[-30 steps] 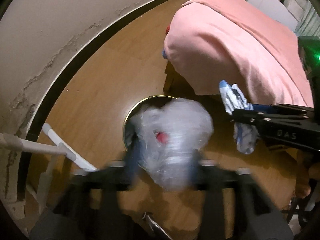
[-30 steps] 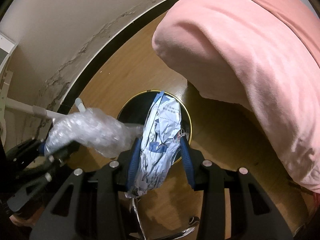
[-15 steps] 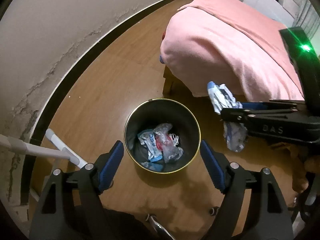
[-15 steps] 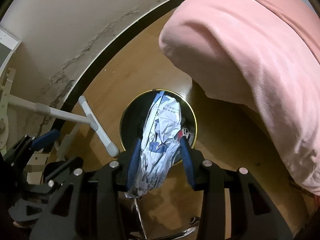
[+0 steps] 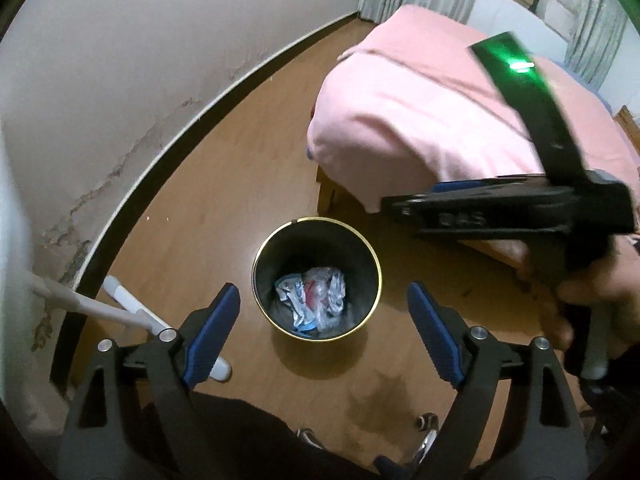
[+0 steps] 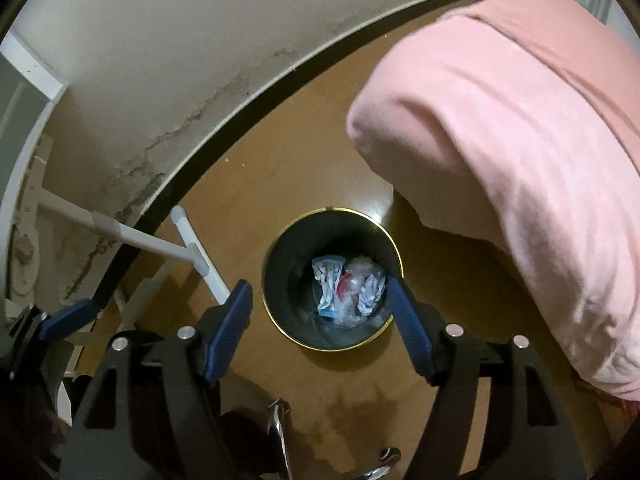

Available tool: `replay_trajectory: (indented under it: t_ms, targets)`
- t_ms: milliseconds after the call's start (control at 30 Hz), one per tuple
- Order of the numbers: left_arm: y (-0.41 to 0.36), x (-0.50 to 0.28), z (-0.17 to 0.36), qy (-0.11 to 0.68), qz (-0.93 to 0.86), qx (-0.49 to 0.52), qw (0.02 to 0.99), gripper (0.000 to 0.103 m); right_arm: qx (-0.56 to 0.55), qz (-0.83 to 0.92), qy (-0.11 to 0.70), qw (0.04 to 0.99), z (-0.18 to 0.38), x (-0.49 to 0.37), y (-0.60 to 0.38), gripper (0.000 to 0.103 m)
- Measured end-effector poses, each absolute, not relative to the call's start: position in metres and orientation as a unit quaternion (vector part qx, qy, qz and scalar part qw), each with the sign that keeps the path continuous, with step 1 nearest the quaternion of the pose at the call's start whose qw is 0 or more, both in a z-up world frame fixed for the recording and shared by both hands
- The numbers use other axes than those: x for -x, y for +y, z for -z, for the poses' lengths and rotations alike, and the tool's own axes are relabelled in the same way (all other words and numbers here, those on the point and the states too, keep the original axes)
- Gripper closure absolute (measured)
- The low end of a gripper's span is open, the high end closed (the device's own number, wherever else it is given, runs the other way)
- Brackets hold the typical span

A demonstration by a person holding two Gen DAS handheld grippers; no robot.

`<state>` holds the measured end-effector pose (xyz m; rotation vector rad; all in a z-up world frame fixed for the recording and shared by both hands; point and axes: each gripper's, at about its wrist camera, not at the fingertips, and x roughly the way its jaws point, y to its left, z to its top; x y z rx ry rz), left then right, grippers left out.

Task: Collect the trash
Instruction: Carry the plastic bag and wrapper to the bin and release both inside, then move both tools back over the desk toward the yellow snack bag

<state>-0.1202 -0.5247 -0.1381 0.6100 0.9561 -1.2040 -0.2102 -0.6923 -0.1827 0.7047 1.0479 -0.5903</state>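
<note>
both tools, left tool (image 5: 324, 328) and right tool (image 6: 320, 324), hang empty, jaws opening, above the black bin (image 5: 316, 240) holding crumpled trash (image 5: 312, 300). pink-covered bed (image 6: 520, 160) close beside; white pole (image 6: 192, 256) leans near the wall (image 5: 100, 80).

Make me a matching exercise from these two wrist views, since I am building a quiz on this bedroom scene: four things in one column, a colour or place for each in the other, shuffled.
Things:
1. bin
2. blanket
3. crumpled trash
4. gripper pads

Descriptions:
A. pink, draped over the bed
B. blue and ribbed
C. black with a gold rim, standing on the wooden floor
D. lying at the bottom of the bin

Pairs: 1-C, 2-A, 3-D, 4-B
</note>
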Motion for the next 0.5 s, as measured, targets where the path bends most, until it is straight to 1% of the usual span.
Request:
replay_trajectory:
  t_ms: [133,233,367,500]
  targets:
    - [-0.486,0.129,0.081,0.387,0.545,-0.261,0.697,0.015,-0.303,0.272,0.46,0.789,0.141,0.205,-0.676,0.033]
    - [-0.445,0.12,0.042,0.367,0.534,-0.239,0.723,0.013,-0.281,0.262,0.446,0.808,0.11,0.196,-0.657,0.032]
    - [-0.364,0.078,0.002,0.332,0.469,-0.209,0.791,0.01,-0.239,0.22,0.425,0.845,0.062,0.165,-0.606,0.03]
    - [-0.273,0.011,-0.009,0.321,0.346,-0.208,0.857,0.01,-0.2,0.148,0.418,0.874,0.034,0.118,-0.541,0.03]
